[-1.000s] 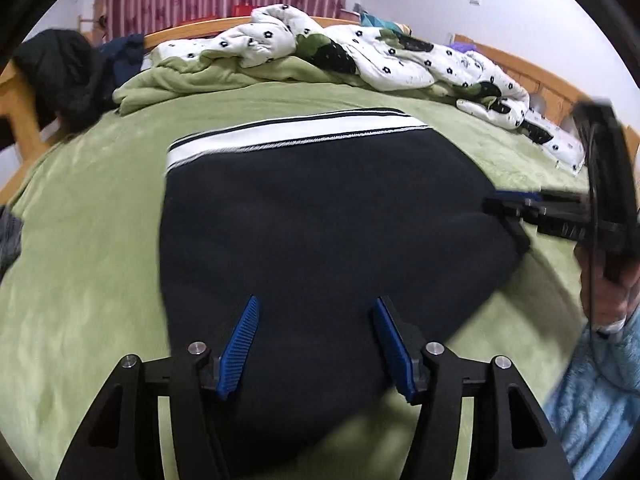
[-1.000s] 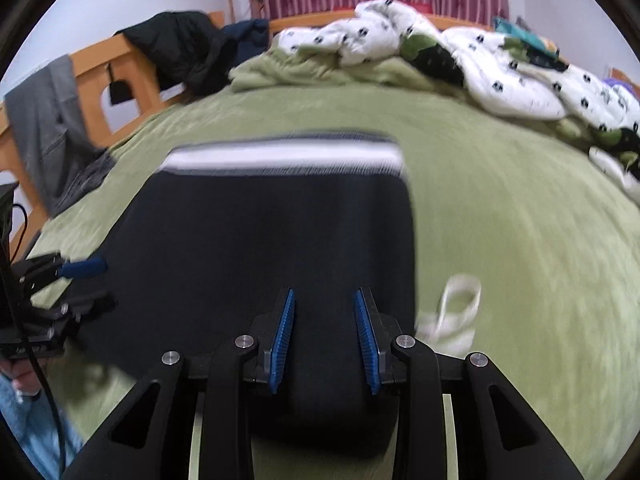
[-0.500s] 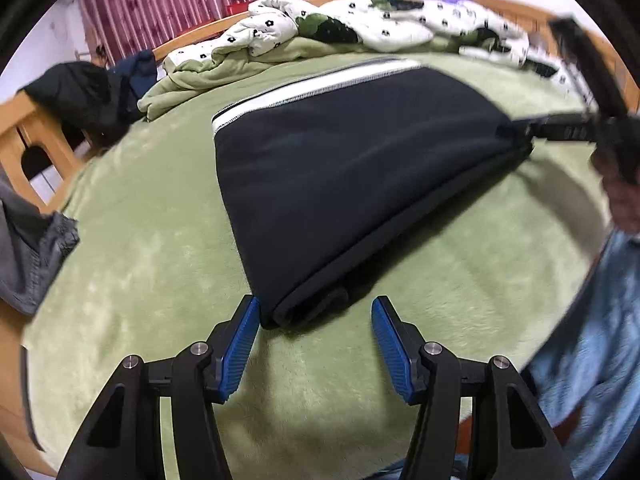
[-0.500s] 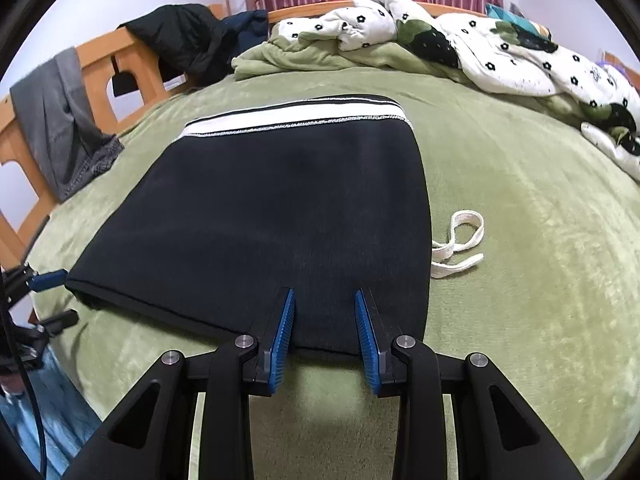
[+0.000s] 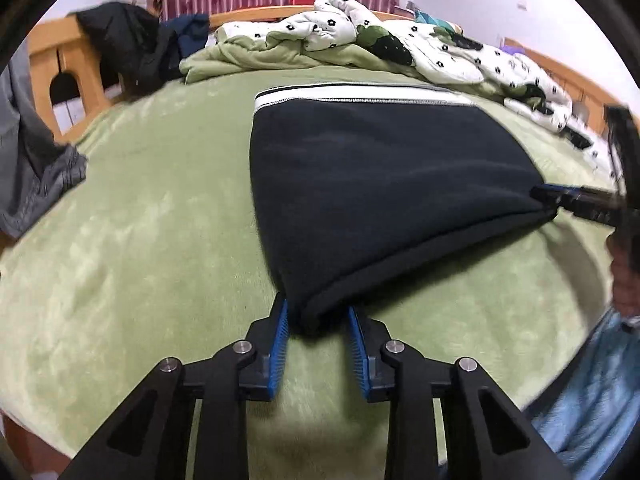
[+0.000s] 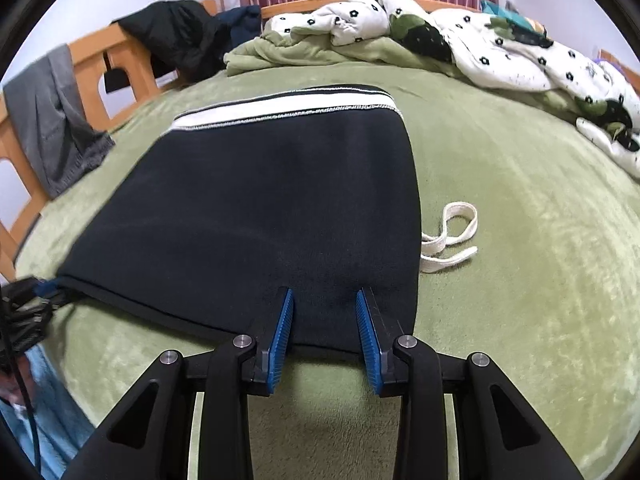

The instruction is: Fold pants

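Left tool [image 5: 316,322] has just been closing; its blue pads now pinch the near left corner of the folded black pants [image 5: 380,184]. Right tool [image 6: 325,312] is clamped on the near hem toward the right corner, both pads over the cloth. Pants lie flat in the middle of the bed [image 6: 520,280], white waistband [image 6: 288,110] toward the far edge. White drawstring [image 6: 452,236] trails onto the green blanket just beside the pants' right side. Crumpled floral quilt [image 5: 400,44] lies along the far edge.
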`<state>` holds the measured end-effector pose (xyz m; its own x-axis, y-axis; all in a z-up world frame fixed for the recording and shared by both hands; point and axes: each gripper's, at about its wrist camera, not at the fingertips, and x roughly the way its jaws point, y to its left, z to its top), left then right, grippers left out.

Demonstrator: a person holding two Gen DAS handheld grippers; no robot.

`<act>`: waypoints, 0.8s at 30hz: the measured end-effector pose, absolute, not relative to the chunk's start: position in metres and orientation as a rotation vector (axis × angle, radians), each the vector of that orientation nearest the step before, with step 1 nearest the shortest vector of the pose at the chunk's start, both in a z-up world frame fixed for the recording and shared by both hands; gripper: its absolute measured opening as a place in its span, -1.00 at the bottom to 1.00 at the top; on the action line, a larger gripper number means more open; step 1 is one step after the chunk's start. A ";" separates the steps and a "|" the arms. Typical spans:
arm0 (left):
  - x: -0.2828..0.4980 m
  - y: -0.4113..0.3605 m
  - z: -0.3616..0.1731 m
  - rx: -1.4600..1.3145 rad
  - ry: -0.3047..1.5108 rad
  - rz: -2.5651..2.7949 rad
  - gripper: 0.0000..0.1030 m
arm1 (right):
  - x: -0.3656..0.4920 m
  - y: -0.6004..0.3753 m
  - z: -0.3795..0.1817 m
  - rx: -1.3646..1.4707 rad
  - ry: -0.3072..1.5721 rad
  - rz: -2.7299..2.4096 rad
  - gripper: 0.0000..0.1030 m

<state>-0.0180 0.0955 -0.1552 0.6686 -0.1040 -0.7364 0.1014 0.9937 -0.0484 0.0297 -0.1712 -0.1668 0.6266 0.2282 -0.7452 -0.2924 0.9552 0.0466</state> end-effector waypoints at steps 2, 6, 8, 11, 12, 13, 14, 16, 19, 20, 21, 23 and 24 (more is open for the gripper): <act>-0.027 0.107 -0.144 -0.077 0.822 -0.139 -0.45 | 0.027 -0.172 -0.158 -0.071 0.816 0.315 -0.36; -0.040 0.123 -0.122 -0.183 0.739 -0.157 -0.23 | 0.028 -0.176 -0.149 -0.043 0.768 0.292 -0.34; -0.026 0.121 -0.114 -0.185 0.715 -0.171 -0.04 | 0.034 -0.172 -0.147 -0.052 0.746 0.270 -0.34; 0.003 0.100 -0.102 -0.108 0.675 -0.176 -0.04 | 0.044 -0.162 -0.142 -0.041 0.724 0.278 -0.34; 0.010 0.093 -0.102 -0.095 0.667 -0.185 -0.04 | 0.047 -0.158 -0.141 -0.039 0.717 0.289 -0.34; 0.019 0.086 -0.106 -0.088 0.677 -0.189 -0.04 | 0.050 -0.154 -0.141 -0.048 0.714 0.298 -0.34; 0.028 0.081 -0.113 -0.085 0.700 -0.187 -0.04 | 0.051 -0.151 -0.143 -0.056 0.720 0.302 -0.34; 0.041 0.074 -0.134 -0.081 0.755 -0.194 -0.04 | 0.059 -0.150 -0.154 -0.072 0.792 0.322 -0.29; 0.039 0.065 -0.167 -0.049 0.748 -0.161 0.03 | 0.054 -0.155 -0.160 -0.051 0.767 0.343 -0.28; 0.033 0.063 -0.168 -0.035 0.707 -0.150 0.04 | 0.053 -0.155 -0.161 -0.054 0.769 0.340 -0.27; 0.032 0.060 -0.169 -0.034 0.703 -0.130 0.04 | 0.052 -0.154 -0.162 -0.059 0.762 0.334 -0.27; 0.035 0.058 -0.167 -0.053 0.717 -0.126 0.13 | 0.050 -0.150 -0.163 -0.073 0.750 0.320 -0.26; 0.038 0.058 -0.167 -0.054 0.725 -0.133 0.16 | 0.050 -0.148 -0.164 -0.083 0.748 0.314 -0.25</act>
